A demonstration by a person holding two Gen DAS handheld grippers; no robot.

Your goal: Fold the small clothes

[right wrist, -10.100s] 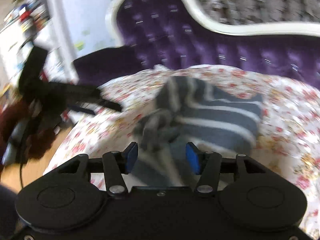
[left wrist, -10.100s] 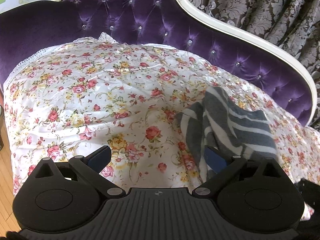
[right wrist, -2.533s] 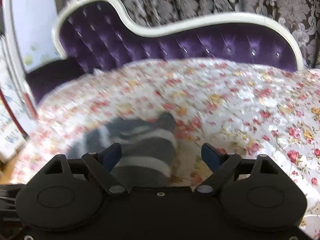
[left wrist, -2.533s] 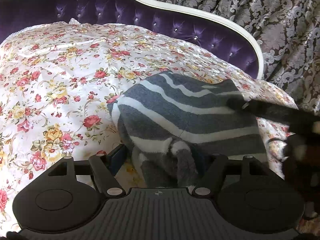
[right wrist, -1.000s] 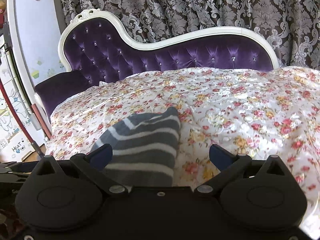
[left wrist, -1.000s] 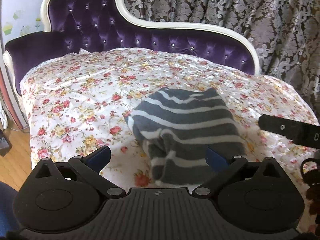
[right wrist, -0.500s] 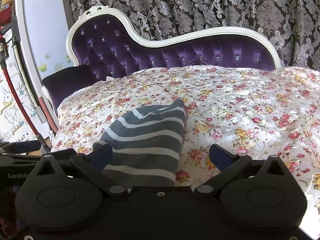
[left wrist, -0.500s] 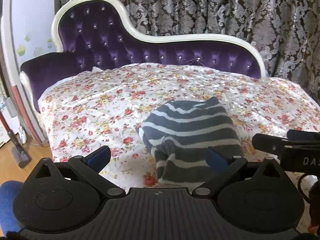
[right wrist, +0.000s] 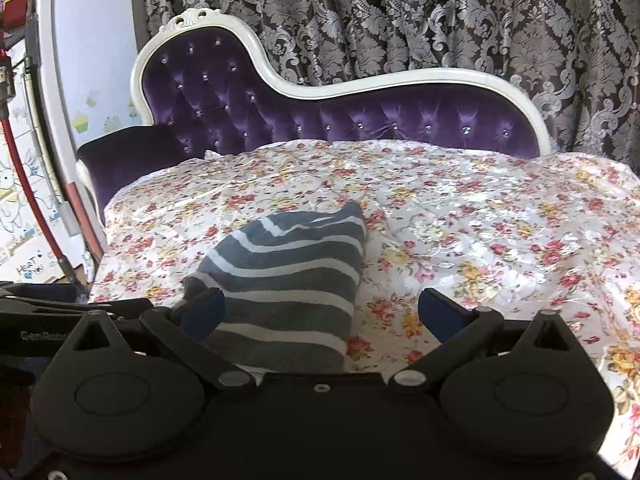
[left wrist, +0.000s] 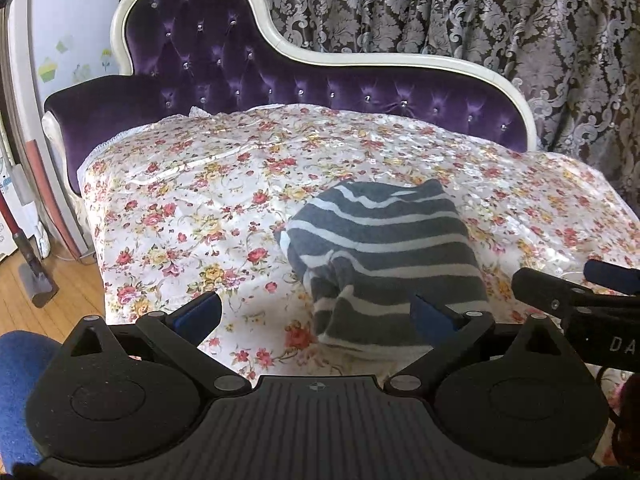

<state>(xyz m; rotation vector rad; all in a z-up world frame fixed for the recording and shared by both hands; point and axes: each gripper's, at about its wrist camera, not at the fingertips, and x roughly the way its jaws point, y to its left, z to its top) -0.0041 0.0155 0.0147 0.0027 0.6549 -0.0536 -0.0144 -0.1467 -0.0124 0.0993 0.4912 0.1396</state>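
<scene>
One small garment [left wrist: 384, 256], grey with thin white stripes running across it, lies folded into a compact bundle on the floral bedspread [left wrist: 208, 208] that covers the purple tufted chaise [left wrist: 224, 68]. Its upper layer is fairly smooth and rounded toward the chaise's backrest, while the near end is lumpier, with a fold of striped fabric tucked down and a pale edge showing at the bottom. From the right wrist view the garment [right wrist: 288, 276] looks flatter, tapering to a point at its far corner, the stripes bending slightly across its top. The left gripper [left wrist: 316, 314] is held back from the garment with its blue-padded fingers spread wide, nothing between them; the garment's near edge sits just beyond the right-hand finger. The right gripper [right wrist: 320, 310] is likewise splayed wide and empty, the garment lying past its left-hand finger. Behind the chaise hangs a dark damask curtain [right wrist: 440, 20].
</scene>
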